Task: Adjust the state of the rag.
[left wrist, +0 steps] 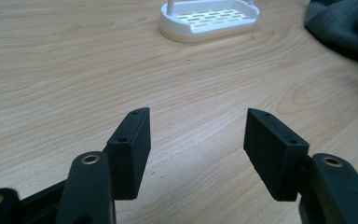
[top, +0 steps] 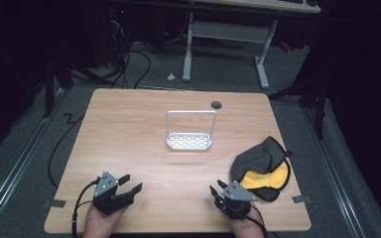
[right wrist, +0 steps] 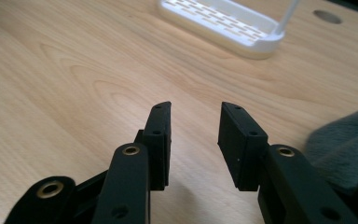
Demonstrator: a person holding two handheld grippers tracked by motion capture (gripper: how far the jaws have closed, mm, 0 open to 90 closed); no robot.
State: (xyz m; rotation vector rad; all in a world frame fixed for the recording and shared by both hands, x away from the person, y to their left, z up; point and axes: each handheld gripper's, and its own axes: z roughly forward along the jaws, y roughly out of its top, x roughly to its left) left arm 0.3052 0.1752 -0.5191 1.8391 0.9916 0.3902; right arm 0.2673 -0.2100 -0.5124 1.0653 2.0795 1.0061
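A white plastic rack with a slotted base and a tall wire hoop handle (top: 189, 140) stood upright near the middle of the light wooden table (top: 129, 129). On the person's side of that rack and off to its left, the left gripper (top: 130, 182) rested low over the table, its jaws spread wide with nothing but bare wood between them. On the person's side of the rack and to its right, the right gripper (top: 217, 190) also sat low, its jaws parted by a narrower gap and holding nothing. A crumpled dark grey fabric pouch with a yellow lining (top: 263, 167) lay right of the rack and nearer the person, just beside the right gripper and apart from the rack.
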